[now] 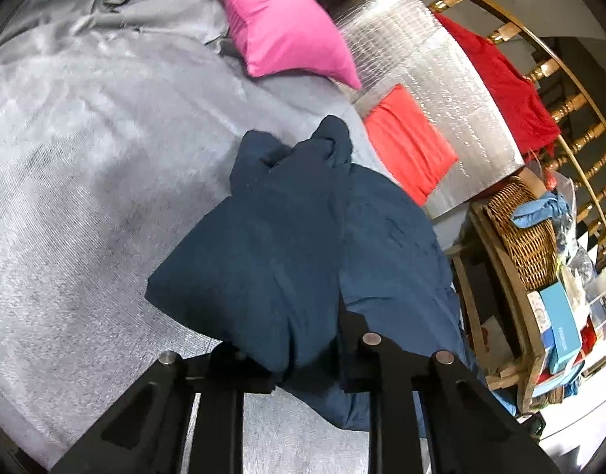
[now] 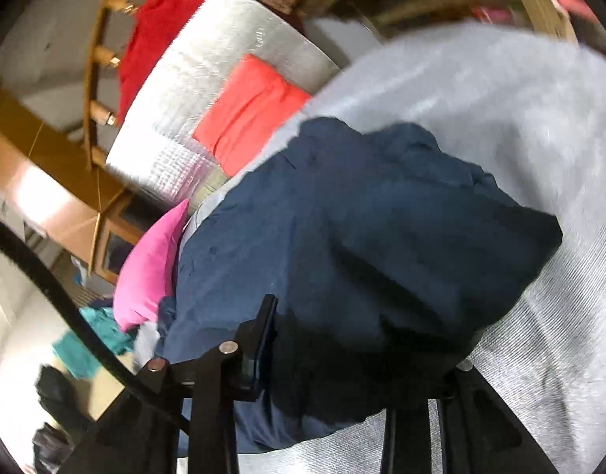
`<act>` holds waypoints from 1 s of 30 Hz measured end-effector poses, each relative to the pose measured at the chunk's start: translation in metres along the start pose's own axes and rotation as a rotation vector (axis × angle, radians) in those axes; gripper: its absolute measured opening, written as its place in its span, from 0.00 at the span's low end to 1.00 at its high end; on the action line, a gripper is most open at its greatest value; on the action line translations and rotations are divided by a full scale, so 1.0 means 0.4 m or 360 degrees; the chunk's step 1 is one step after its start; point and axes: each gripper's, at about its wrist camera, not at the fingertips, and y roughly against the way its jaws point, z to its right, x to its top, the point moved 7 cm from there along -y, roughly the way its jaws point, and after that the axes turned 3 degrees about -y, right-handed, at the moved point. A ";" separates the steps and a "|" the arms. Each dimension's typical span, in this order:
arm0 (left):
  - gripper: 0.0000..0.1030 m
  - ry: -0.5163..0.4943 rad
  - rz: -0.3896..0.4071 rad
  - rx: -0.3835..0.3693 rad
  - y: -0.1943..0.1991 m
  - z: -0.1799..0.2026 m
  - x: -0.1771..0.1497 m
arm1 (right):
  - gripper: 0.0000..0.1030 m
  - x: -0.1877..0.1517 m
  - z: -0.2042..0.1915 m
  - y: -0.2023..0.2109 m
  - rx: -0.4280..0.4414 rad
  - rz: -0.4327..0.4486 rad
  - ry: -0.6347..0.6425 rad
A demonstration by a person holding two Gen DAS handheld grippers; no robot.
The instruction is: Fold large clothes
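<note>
A grey-covered bed [image 1: 85,150] carries a pink pillow [image 1: 279,23] and a folded coral cloth [image 1: 409,142]. Left view: the left claw [image 1: 303,355] pinches a bunched navy garment [image 1: 271,229]. Right view: the right claw [image 2: 354,363] grips the same navy garment [image 2: 362,217], draped above the bed.

This looks like a lived-in home room, likely a bedroom or laundry corner. A wide grey woven cover [image 1: 105,166] spreads ahead of the left claw, with a bright pink cushion [image 1: 287,27] at its far side. Right of the claw, a wooden shelf holds a woven wicker basket [image 1: 524,233] and small cardboard boxes [image 1: 559,331]. Beyond them runs a turned-wood spindle railing [image 1: 579,118].
</note>
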 end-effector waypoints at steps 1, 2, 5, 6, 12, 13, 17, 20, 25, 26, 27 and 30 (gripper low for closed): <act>0.21 0.0002 -0.0002 -0.0014 0.010 0.002 -0.002 | 0.34 0.000 -0.004 0.002 -0.0006 0.0003 0.0012; 0.21 0.0001 -0.0008 -0.0023 0.019 0.003 -0.003 | 0.34 -0.002 -0.006 0.007 -0.0013 0.0001 0.0025; 0.21 -0.0028 -0.0032 -0.0015 0.035 -0.006 -0.016 | 0.34 -0.013 -0.012 0.018 -0.0049 -0.0022 0.0100; 0.21 -0.0042 -0.0045 -0.0007 0.039 -0.010 -0.022 | 0.34 -0.016 -0.014 0.021 -0.0060 -0.0033 0.0132; 0.28 -0.0055 -0.0149 0.0068 0.026 -0.052 -0.054 | 0.34 -0.039 0.014 0.009 -0.0092 -0.0136 0.0144; 0.32 -0.0044 -0.0191 0.0098 0.013 -0.062 -0.061 | 0.34 -0.035 0.040 0.017 -0.0096 -0.0150 0.0132; 0.73 0.0021 -0.0250 0.0245 0.005 -0.105 -0.071 | 0.42 -0.028 0.053 -0.005 -0.0066 -0.0216 0.0028; 0.73 -0.0056 -0.0234 0.0301 0.042 -0.097 -0.070 | 0.56 -0.032 0.063 0.015 -0.0025 -0.0301 -0.0060; 0.74 -0.0382 -0.0057 0.0498 0.170 -0.037 -0.089 | 0.77 -0.055 0.060 0.101 0.0015 -0.0358 -0.0066; 0.76 -0.0465 -0.0014 0.0547 0.203 -0.016 -0.093 | 0.77 -0.059 0.053 0.120 0.0019 -0.0372 -0.0038; 0.78 -0.0525 0.0020 0.0582 0.228 0.002 -0.095 | 0.77 -0.061 0.044 0.143 0.0021 -0.0374 0.0000; 0.82 -0.0701 0.0132 0.0659 0.314 0.063 -0.104 | 0.77 -0.049 -0.010 0.231 -0.0055 -0.0277 0.0282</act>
